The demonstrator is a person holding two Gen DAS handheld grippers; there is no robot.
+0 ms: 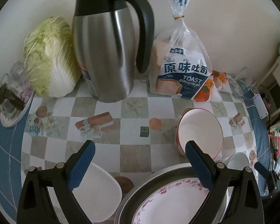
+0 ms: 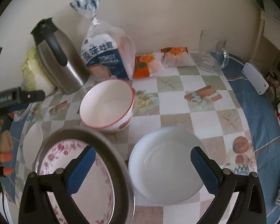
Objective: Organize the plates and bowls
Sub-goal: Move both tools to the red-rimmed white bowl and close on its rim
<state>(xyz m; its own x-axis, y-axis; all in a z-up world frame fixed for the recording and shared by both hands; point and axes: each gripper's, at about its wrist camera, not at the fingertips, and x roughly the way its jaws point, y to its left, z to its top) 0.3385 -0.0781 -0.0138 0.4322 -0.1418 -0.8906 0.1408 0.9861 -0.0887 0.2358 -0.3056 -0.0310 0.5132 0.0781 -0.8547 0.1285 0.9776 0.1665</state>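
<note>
1. The right claw [image 2: 141,169] hangs wide apart with nothing between its blue pads; the white plate [image 2: 166,165] lies just below and ahead, and the gap looks centred roughly over it.
2. The left claw [image 1: 140,165] is just as wide and empty, poised above the checked table [image 1: 134,156], with a small white dish [image 1: 99,192] under its left finger and the flowered plate [image 1: 169,205] inside the grey pan [image 1: 140,192] under its right.
3. Beyond both, the red-rimmed bowl [image 2: 107,105] stands upright, near the pan but apart from it.
4. I'd guess the white plate is next, probably to go on the flowered one.
5. To do it well, come down at the near rim, slip one finger under the lip and pinch the edge firmly; glazed ware slides.
6. Lift it level and set it down flat, not dropped.
7. At the back, the steel jug [image 1: 104,52], cabbage [image 1: 50,57], bread bag [image 1: 181,71] and glass [image 2: 211,50] are well clear.
</note>
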